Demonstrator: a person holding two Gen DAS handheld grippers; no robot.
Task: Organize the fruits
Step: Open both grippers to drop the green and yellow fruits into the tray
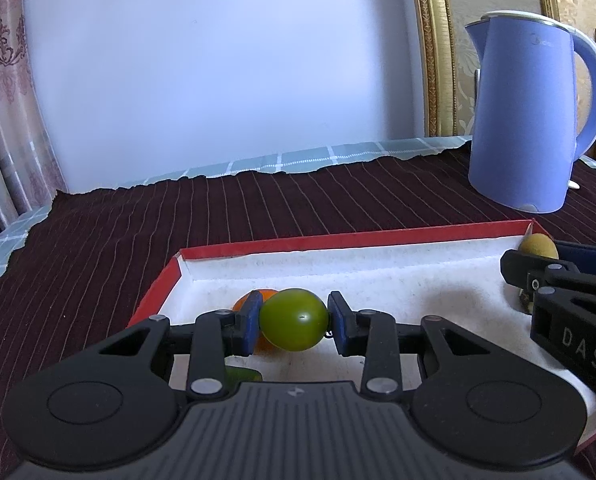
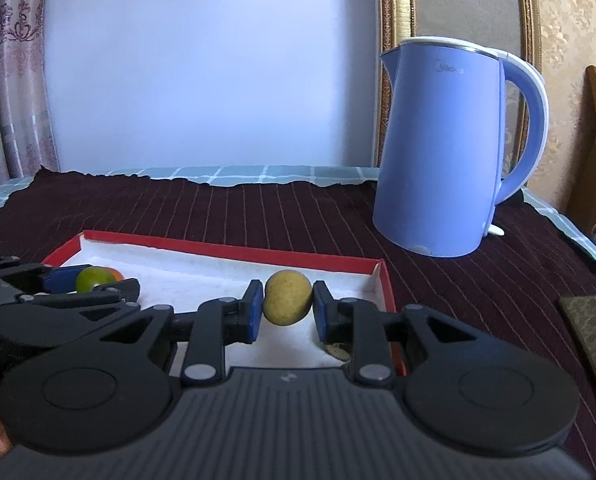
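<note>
The left gripper (image 1: 294,320) pinches a green fruit (image 1: 293,319) over the tray (image 1: 338,242), an orange one (image 1: 245,300) just behind (avoid bumping it). The right gripper (image 2: 286,304) clamps a yellow fruit (image 2: 288,297); set both down gently, then release.

Tray (image 2: 234,250) sits on the cloth (image 2: 258,208) covering the table, kettle (image 2: 446,152) beyond its far right corner. Left gripper (image 1: 294,318) over tray's left part with a round fruit (image 1: 294,319) between the pads; another fruit (image 1: 245,302) just behind it. Right gripper (image 2: 287,307) over tray's right part, second round fruit (image 2: 288,297) between its pads. Flat slab (image 2: 592,344) on cloth right of tray.
</note>
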